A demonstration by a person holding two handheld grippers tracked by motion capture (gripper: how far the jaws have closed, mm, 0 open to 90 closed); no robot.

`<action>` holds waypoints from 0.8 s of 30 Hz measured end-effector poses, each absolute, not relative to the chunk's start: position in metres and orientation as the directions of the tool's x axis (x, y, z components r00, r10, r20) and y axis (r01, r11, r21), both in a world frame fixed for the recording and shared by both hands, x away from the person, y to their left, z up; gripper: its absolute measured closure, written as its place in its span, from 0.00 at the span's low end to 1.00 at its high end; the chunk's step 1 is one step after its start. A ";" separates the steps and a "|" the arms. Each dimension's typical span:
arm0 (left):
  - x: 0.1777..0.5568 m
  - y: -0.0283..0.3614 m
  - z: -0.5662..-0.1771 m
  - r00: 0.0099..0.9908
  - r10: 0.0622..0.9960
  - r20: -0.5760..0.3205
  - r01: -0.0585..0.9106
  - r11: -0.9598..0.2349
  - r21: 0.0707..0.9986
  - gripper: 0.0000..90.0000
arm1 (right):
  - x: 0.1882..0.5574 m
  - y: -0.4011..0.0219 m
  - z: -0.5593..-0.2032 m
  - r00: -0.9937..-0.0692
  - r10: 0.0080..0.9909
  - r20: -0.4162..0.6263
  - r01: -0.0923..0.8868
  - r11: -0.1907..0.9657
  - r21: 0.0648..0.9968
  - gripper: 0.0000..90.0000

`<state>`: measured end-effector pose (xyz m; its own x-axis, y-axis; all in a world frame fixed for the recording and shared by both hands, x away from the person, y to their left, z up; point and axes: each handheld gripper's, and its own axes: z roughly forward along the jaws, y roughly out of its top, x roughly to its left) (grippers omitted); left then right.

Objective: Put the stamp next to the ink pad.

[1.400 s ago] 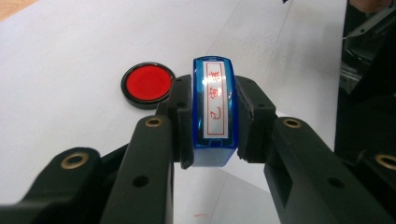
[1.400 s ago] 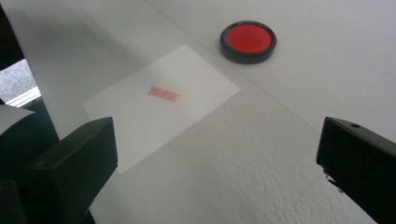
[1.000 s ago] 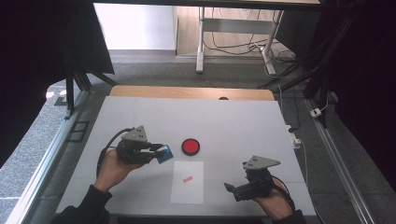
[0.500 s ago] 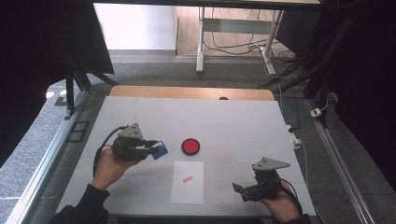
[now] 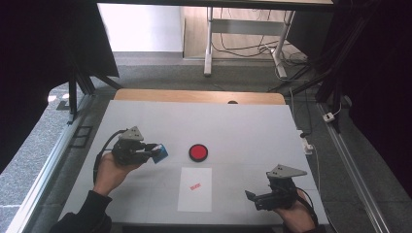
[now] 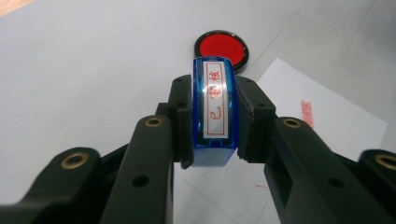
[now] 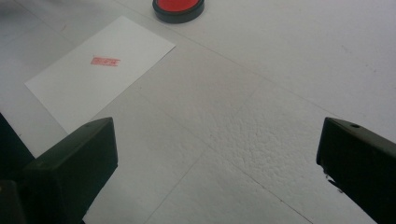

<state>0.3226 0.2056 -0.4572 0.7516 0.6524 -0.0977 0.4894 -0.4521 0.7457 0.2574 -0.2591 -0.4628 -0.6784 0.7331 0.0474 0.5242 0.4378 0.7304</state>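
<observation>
A blue stamp [image 6: 213,112] with a white label and red characters sits between the jaws of my left gripper [image 6: 212,123], which is shut on it. In the high view the left gripper [image 5: 151,151] holds the blue stamp [image 5: 161,153] above the table, left of the round red ink pad [image 5: 198,152]. A white sheet of paper [image 5: 195,189] with a red stamp mark [image 5: 195,187] lies just in front of the pad. My right gripper [image 5: 250,196] rests low at the front right, open with nothing between its jaws. The right gripper view has the paper [image 7: 100,70] and ink pad [image 7: 178,8] ahead.
The white table [image 5: 252,131] has a wooden strip [image 5: 194,96] along its far edge. Metal rails run down both sides. Table legs and cables lie on the floor beyond. A cable [image 5: 99,155] trails from the left gripper.
My left gripper with the blue stamp has drifted left, away from the ink pad. The right gripper has slid slightly right and toward the front edge.
</observation>
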 end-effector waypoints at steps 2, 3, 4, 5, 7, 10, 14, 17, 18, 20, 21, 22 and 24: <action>0.324 0.208 -0.460 0.739 0.667 -0.094 0.499 -0.448 0.742 0.78 | 0.257 -0.260 -0.462 -0.678 0.733 0.047 0.524 0.437 0.731 0.00; 0.325 0.210 -0.461 0.731 0.676 -0.094 0.506 -0.445 0.739 0.78 | 0.256 -0.260 -0.462 -0.675 0.736 0.046 0.523 0.435 0.733 0.00; 0.326 0.211 -0.462 0.723 0.684 -0.097 0.515 -0.440 0.736 0.78 | 0.256 -0.260 -0.462 -0.674 0.737 0.045 0.523 0.433 0.734 0.00; 0.327 0.213 -0.464 0.715 0.691 -0.102 0.522 -0.432 0.735 0.78 | 0.256 -0.261 -0.462 -0.676 0.736 0.043 0.520 0.434 0.736 0.00; 0.328 0.217 -0.466 0.701 0.705 -0.110 0.536 -0.418 0.734 0.78 | 0.255 -0.262 -0.461 -0.672 0.739 0.047 0.523 0.429 0.737 0.00; 0.330 0.221 -0.470 0.680 0.725 -0.109 0.550 -0.406 0.729 0.78 | 0.255 -0.263 -0.461 -0.673 0.738 0.051 0.523 0.425 0.739 0.00; 0.334 0.226 -0.477 0.657 0.745 -0.116 0.577 -0.399 0.713 0.78 | 0.255 -0.261 -0.462 -0.682 0.730 0.044 0.519 0.440 0.732 0.00; 0.336 0.230 -0.481 0.637 0.763 -0.109 0.595 -0.398 0.698 0.78 | 0.255 -0.261 -0.462 -0.683 0.730 0.041 0.520 0.445 0.729 0.00; 0.337 0.231 -0.483 0.629 0.770 -0.106 0.600 -0.395 0.695 0.78 | 0.255 -0.261 -0.462 -0.683 0.729 0.043 0.521 0.445 0.728 0.00; 0.339 0.234 -0.486 0.612 0.783 -0.110 0.615 -0.383 0.689 0.78 | 0.256 -0.261 -0.462 -0.683 0.729 0.044 0.522 0.445 0.728 0.00; 0.341 0.235 -0.487 0.605 0.788 -0.112 0.621 -0.380 0.685 0.78 | 0.256 -0.261 -0.462 -0.684 0.728 0.044 0.522 0.446 0.727 0.00; 0.342 0.235 -0.489 0.600 0.792 -0.112 0.627 -0.378 0.681 0.78 | 0.256 -0.260 -0.462 -0.684 0.728 0.044 0.522 0.447 0.726 0.00; 0.343 0.237 -0.492 0.592 0.798 -0.113 0.636 -0.377 0.673 0.78 | 0.256 -0.260 -0.462 -0.688 0.724 0.038 0.518 0.454 0.725 0.00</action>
